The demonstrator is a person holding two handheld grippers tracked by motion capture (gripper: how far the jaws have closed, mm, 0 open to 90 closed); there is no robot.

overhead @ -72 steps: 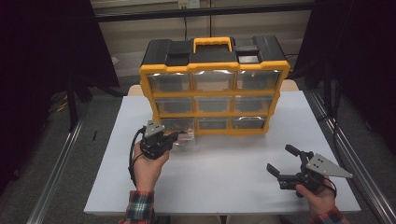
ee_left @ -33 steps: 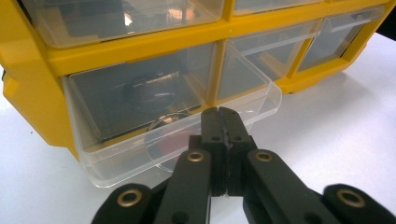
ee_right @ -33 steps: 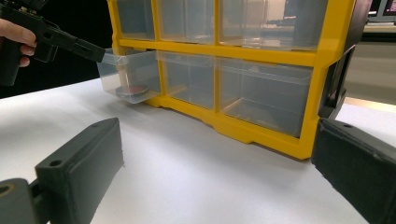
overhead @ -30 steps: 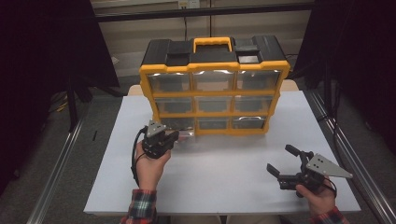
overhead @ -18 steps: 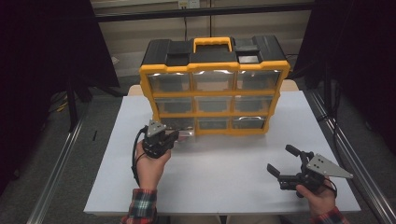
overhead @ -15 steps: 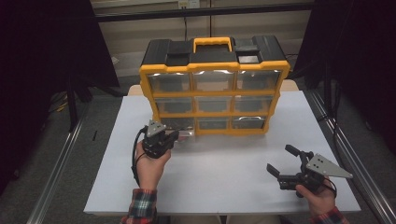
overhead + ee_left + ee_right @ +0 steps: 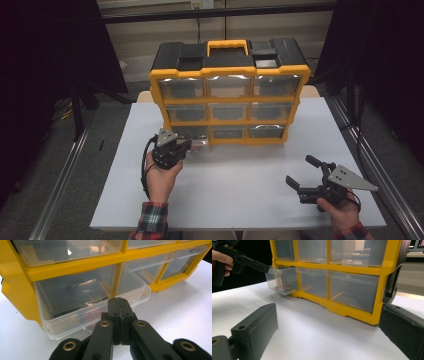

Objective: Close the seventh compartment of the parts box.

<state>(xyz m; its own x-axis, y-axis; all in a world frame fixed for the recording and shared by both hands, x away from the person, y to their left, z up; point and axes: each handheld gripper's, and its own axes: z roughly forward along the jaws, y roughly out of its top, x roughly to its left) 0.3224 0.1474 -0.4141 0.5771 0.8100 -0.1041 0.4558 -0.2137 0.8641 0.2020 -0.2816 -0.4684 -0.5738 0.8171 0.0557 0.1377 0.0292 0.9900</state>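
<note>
A yellow and black drawer cabinet (image 7: 230,75) with clear drawers stands at the back of the white table (image 7: 235,185). Its bottom left drawer (image 7: 75,297) is pulled part way out. A round dark and red thing (image 7: 86,316) lies in it. My left gripper (image 7: 119,300) is shut on the drawer's front lip. In the high view the left gripper (image 7: 186,145) sits at the cabinet's lower left corner. My right gripper (image 7: 302,170) rests open near the table's front right, nothing between its jaws. The right gripper view shows the pulled-out drawer (image 7: 279,280) with the left gripper (image 7: 265,268) at its rim.
The cabinet's other drawers (image 7: 267,112) are pushed in and look bare. Metal rails (image 7: 365,160) run along both sides of the table. Dark curtains stand to the left and right. Bare table lies between the two hands.
</note>
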